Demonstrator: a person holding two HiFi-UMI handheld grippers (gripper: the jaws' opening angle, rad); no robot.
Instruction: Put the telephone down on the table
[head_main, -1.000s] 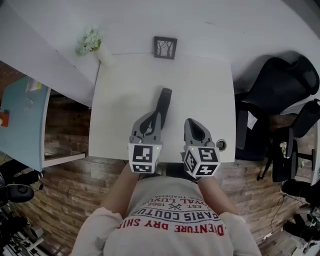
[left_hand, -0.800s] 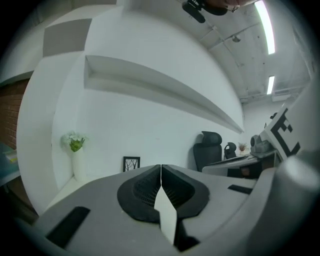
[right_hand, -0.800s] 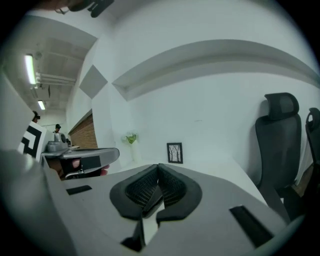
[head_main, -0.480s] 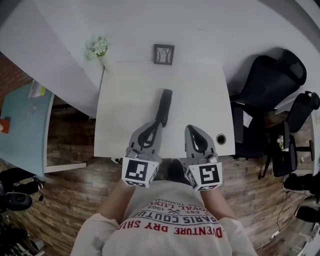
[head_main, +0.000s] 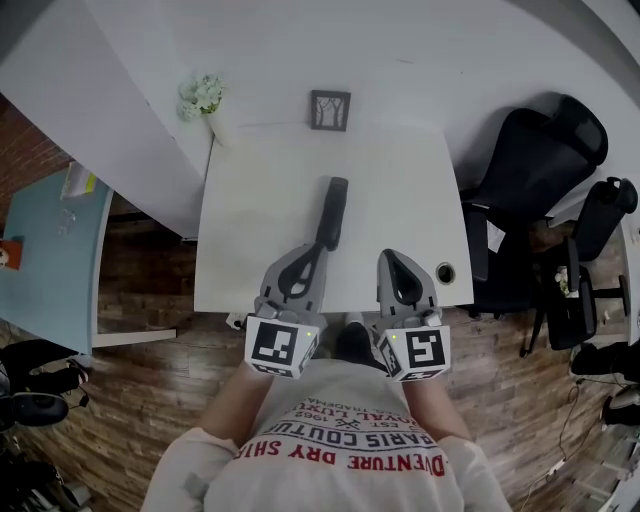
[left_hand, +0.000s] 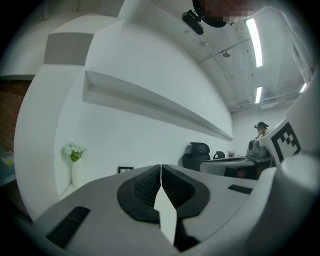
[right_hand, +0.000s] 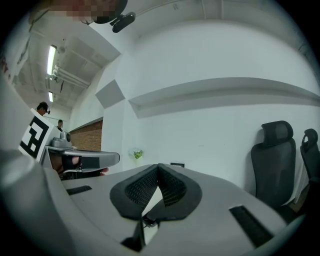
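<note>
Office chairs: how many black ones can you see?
2. One black office chair stands right of the table; the second chair is farther right. Others may be hidden.

telephone (head_main: 331, 212) on table (head_main: 250, 225), frame (head_main: 330, 109) behind

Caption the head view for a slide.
Telephone lies on the white table; left hand-held gripper and right hand-held gripper are shut and empty.

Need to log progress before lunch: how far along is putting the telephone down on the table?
Looks done: the telephone lies flat on the table. In hand: nothing; the left gripper and right gripper both have their jaws together and empty. Left to do: nothing visible.
</note>
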